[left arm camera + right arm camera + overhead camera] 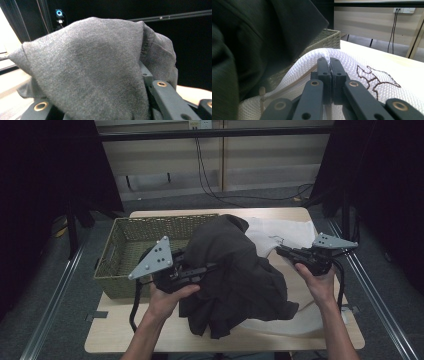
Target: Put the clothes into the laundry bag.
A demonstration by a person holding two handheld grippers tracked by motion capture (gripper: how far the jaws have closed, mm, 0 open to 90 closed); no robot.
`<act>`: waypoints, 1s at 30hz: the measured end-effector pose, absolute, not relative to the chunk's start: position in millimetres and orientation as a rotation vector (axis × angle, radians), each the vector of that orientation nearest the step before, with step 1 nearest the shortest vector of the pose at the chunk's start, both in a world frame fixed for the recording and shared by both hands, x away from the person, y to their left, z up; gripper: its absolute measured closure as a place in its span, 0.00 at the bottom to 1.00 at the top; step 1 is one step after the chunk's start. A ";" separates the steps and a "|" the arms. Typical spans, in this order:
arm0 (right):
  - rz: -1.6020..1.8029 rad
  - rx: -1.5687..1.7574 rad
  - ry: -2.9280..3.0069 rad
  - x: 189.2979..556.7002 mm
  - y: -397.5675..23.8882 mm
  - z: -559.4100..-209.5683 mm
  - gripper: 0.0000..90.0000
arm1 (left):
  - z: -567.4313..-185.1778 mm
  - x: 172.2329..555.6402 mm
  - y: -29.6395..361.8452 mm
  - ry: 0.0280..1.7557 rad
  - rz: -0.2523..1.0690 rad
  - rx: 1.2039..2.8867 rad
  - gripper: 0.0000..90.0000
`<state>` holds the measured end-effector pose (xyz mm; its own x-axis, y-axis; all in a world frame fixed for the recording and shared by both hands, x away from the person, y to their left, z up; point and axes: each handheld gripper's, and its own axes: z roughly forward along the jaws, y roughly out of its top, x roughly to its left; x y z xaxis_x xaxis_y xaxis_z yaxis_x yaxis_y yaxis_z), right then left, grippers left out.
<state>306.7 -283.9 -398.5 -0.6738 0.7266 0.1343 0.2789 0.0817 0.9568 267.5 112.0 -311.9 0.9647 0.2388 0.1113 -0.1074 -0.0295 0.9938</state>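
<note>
A dark grey garment (235, 265) is heaped in the middle of the table, its lower folds lying on a white mesh bag (295, 232). My left gripper (212, 268) reaches into the garment from the left. In the left gripper view the cloth (95, 65) bulges between and over the jaws, which stand partly apart and hold it; their tips are hidden. My right gripper (279, 251) is shut on a raised fold at the mesh bag's edge (352, 62), the fingertips (329, 61) pinched together on the mesh. The garment (249, 37) hangs at the left of the right gripper view.
A woven basket (125, 227) stands on the table's left half, right behind the left gripper; its corner (332, 35) shows past the bag. The wooden table (160, 335) has bare surface along its front edge. Cables (210, 180) hang down the back wall to the floor.
</note>
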 end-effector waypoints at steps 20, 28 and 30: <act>1.584 0.987 2.026 306.2 -277.8 -399.5 0.99 | -373.1 277.7 43.1 0.094 0.176 1.726 0.74; 1.580 0.986 2.041 307.0 -276.2 -400.1 0.99 | -399.9 280.3 13.1 0.056 0.147 1.861 0.74; 1.583 0.979 2.045 306.7 -275.2 -399.8 0.99 | -409.3 283.1 4.9 0.071 0.116 1.871 0.73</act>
